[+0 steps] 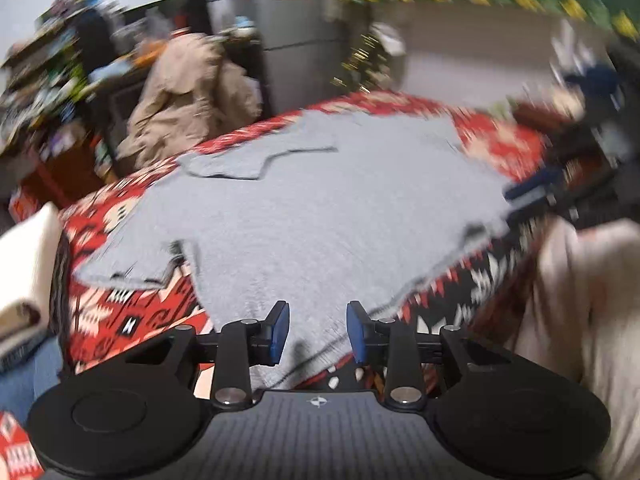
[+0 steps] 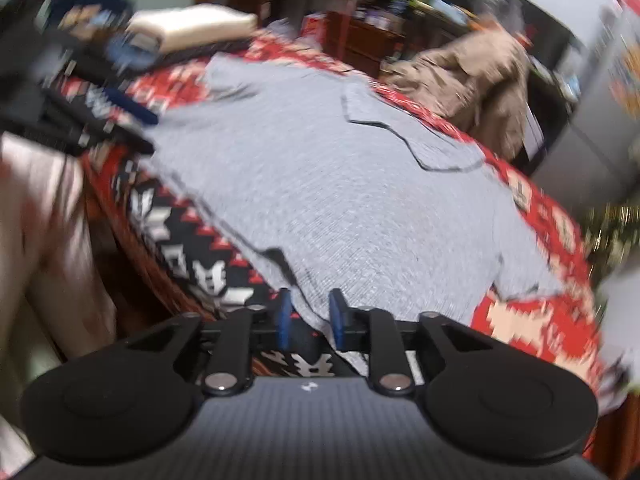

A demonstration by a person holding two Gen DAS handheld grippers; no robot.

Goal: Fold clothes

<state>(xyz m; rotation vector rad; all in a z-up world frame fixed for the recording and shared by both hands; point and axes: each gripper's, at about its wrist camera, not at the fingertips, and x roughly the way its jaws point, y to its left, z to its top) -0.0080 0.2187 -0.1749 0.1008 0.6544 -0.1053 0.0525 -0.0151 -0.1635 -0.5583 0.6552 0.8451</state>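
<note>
Left tongs [image 1: 317, 330] spread, poised at the near edge of the grey T-shirt [image 1: 320, 208]; right tongs [image 2: 309, 318] narrower, also gapped, fabric edge between the pads, contact unclear. Shirt lies flat on the patterned surface [image 1: 132, 312], one sleeve turned in. To fold cleanly: pinch both hem corners level, lift together. Both tools held low, angled forward across the shirt.

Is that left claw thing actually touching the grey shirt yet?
Cannot tell. In the left wrist view the left gripper is open over the grey shirt's near edge, cloth showing between its fingers, but blur hides whether either pad touches it.
</note>
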